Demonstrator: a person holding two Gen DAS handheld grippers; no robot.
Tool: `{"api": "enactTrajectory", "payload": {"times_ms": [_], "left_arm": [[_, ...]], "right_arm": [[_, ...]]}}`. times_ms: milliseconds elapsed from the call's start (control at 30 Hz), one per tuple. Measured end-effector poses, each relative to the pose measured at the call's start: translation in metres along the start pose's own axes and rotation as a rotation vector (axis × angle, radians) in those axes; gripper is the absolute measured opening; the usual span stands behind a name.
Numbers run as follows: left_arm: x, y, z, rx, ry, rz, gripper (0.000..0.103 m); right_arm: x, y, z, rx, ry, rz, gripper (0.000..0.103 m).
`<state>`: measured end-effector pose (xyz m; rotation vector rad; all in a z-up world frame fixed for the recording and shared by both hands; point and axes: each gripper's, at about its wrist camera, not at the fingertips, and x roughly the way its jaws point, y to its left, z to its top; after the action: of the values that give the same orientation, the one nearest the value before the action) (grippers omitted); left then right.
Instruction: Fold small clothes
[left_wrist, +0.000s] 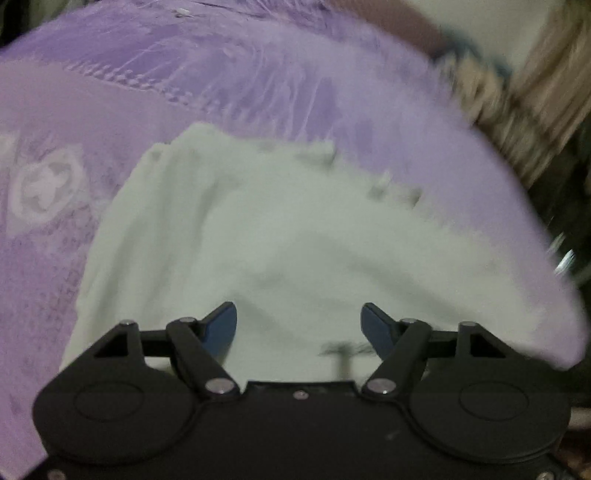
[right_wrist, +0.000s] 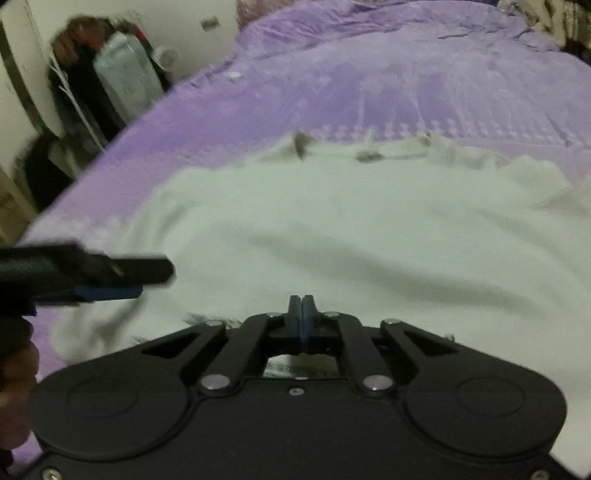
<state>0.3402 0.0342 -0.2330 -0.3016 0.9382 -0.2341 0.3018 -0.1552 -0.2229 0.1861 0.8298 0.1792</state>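
A white garment (left_wrist: 277, 221) lies spread on a purple bedspread (left_wrist: 258, 74), with small tufts along its far edge. My left gripper (left_wrist: 299, 314) hovers over the garment's near part, open, its blue pads wide apart with nothing between them. In the right wrist view the same white garment (right_wrist: 332, 229) fills the middle of the purple bedspread (right_wrist: 369, 92). My right gripper (right_wrist: 302, 301) is shut just above the cloth, pads pressed together with no fabric seen between them. The left gripper (right_wrist: 155, 282) reaches in from the left edge, blurred.
The bed's left edge runs diagonally past a white cupboard (right_wrist: 22, 74) and dark clutter with a pale bag (right_wrist: 122, 74). A hand (right_wrist: 14, 362) holds the left gripper at lower left. Beige patterned fabric (left_wrist: 517, 110) lies beyond the bed's right side.
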Motion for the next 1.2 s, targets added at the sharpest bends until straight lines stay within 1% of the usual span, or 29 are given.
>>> {"api": "enactTrajectory", "payload": {"times_ms": [33,67,100,133,167,233,300,333,367,400,433,500,567,600,633,700,733,767,833,867,900,933,967,1033,1067,1133,1200], "left_arm": [[0.006,-0.003,-0.003,0.044,0.016,0.024,0.071],[0.01,-0.003,-0.006,0.076,0.033,0.044,0.068],[0.014,-0.004,-0.008,0.105,0.04,0.059,0.066],[0.016,-0.003,-0.01,0.138,0.041,0.083,0.061],[0.016,0.0,-0.011,0.163,0.04,0.099,0.06],[0.014,0.011,-0.012,0.171,0.039,0.095,0.055],[0.011,0.03,-0.01,0.133,0.048,0.071,0.044],[0.009,0.039,-0.008,0.113,0.051,0.065,0.033],[-0.001,0.044,-0.011,0.099,0.055,0.073,0.022],[-0.003,0.048,-0.011,0.09,0.056,0.08,0.02],[-0.006,0.052,-0.011,0.08,0.059,0.08,0.02],[-0.011,0.058,-0.012,0.067,0.057,0.075,0.02],[-0.015,0.061,-0.015,0.068,0.055,0.081,0.02],[-0.017,0.061,-0.015,0.063,0.055,0.084,0.02],[-0.02,0.061,-0.015,0.057,0.054,0.089,0.02],[-0.027,0.055,-0.014,0.07,0.052,0.107,0.025],[-0.032,0.051,-0.013,0.079,0.051,0.113,0.036],[-0.035,0.046,-0.013,0.086,0.044,0.119,0.051],[-0.042,0.034,-0.012,0.11,0.011,0.151,0.069],[-0.045,0.027,-0.012,0.129,-0.006,0.183,0.071],[-0.049,0.022,-0.012,0.148,-0.014,0.204,0.071],[-0.052,0.018,-0.012,0.16,-0.02,0.209,0.071],[-0.058,0.015,-0.013,0.163,-0.02,0.209,0.072],[-0.066,0.015,-0.015,0.134,-0.01,0.197,0.073],[-0.07,0.019,-0.016,0.099,-0.003,0.184,0.074],[-0.079,0.03,-0.021,-0.008,0.003,0.146,0.074],[-0.095,0.048,-0.036,-0.156,-0.009,0.094,0.074]], "right_arm": [[0.003,-0.004,-0.001,0.008,0.015,-0.017,0.0],[0.005,-0.009,-0.001,0.022,0.017,-0.02,0.0],[0.003,-0.017,-0.001,0.036,0.016,-0.026,0.0],[0.004,-0.021,-0.001,0.042,0.015,-0.037,0.0],[0.002,-0.03,-0.001,0.041,0.013,-0.055,0.0],[-0.009,-0.045,-0.005,0.039,0.011,-0.086,0.0],[-0.02,-0.073,-0.007,0.08,0.015,-0.077,0.0],[-0.026,-0.082,-0.01,0.098,0.012,-0.069,0.0],[-0.033,-0.091,-0.013,0.113,0.009,-0.063,0.0],[-0.038,-0.098,-0.014,0.108,0.001,-0.116,0.0],[-0.043,-0.103,-0.015,0.085,-0.015,-0.165,0.0],[-0.055,-0.121,-0.02,0.09,-0.02,-0.229,0.0],[-0.064,-0.142,-0.026,0.139,-0.02,-0.225,0.0],[-0.068,-0.15,-0.028,0.141,-0.018,-0.258,0.0],[-0.071,-0.153,-0.029,0.131,-0.021,-0.274,0.0],[-0.076,-0.159,-0.029,0.141,-0.021,-0.277,0.0],[-0.078,-0.159,-0.029,0.149,-0.021,-0.276,0.0],[-0.079,-0.155,-0.027,0.135,-0.016,-0.28,0.0],[-0.084,-0.14,-0.023,0.077,-0.039,-0.294,0.0],[-0.088,-0.133,-0.023,0.055,-0.058,-0.301,0.012],[-0.092,-0.125,-0.021,0.039,-0.073,-0.301,0.029],[-0.095,-0.12,-0.019,0.032,-0.084,-0.284,0.037],[-0.099,-0.115,-0.017,0.03,-0.095,-0.256,0.051],[-0.106,-0.108,-0.015,0.032,-0.107,-0.206,0.052],[-0.107,-0.104,-0.013,0.028,-0.107,-0.186,0.052],[-0.107,-0.095,-0.01,0.017,-0.103,-0.155,0.052],[-0.103,-0.088,-0.009,0.003,-0.101,-0.143,0.052]]}}
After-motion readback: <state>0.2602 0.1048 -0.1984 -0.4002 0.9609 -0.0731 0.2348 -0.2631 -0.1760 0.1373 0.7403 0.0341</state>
